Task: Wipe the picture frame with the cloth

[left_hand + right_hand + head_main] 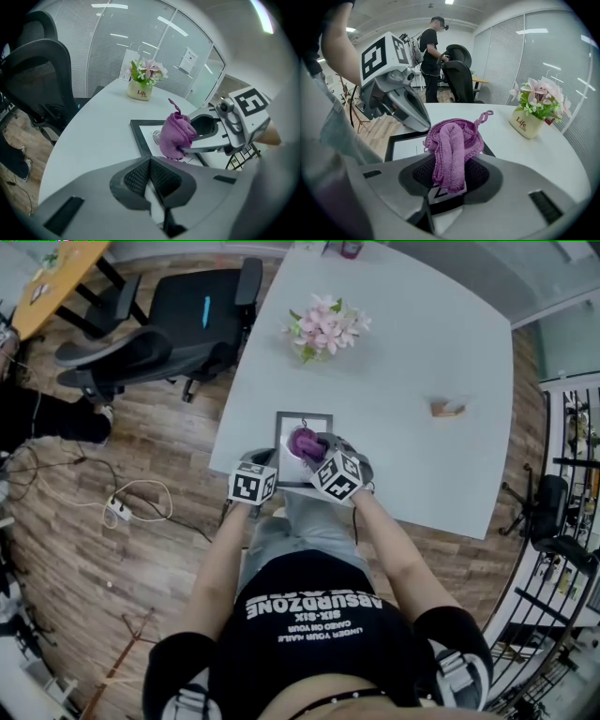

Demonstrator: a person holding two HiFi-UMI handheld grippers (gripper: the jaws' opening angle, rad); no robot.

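Where the head view looks down, the picture frame [290,437] lies flat at the six o'clock edge of the white tabletop [412,352], with the cloth [304,440], purple and bunched, over its middle. The right gripper [321,448] reaches in from the frame's five o'clock. The left gripper [255,465] sits at its seven o'clock, just beside the corner. A flower pot [326,326] stands towards twelve o'clock.

From the left gripper view, its own jaws are together with nothing between them. The cloth hangs at two o'clock above the frame, pinched by the right gripper.

From the right gripper view, the jaws are clamped on the cloth, one fold draped down between them. The frame lies beyond at ten o'clock and the flower pot at two o'clock
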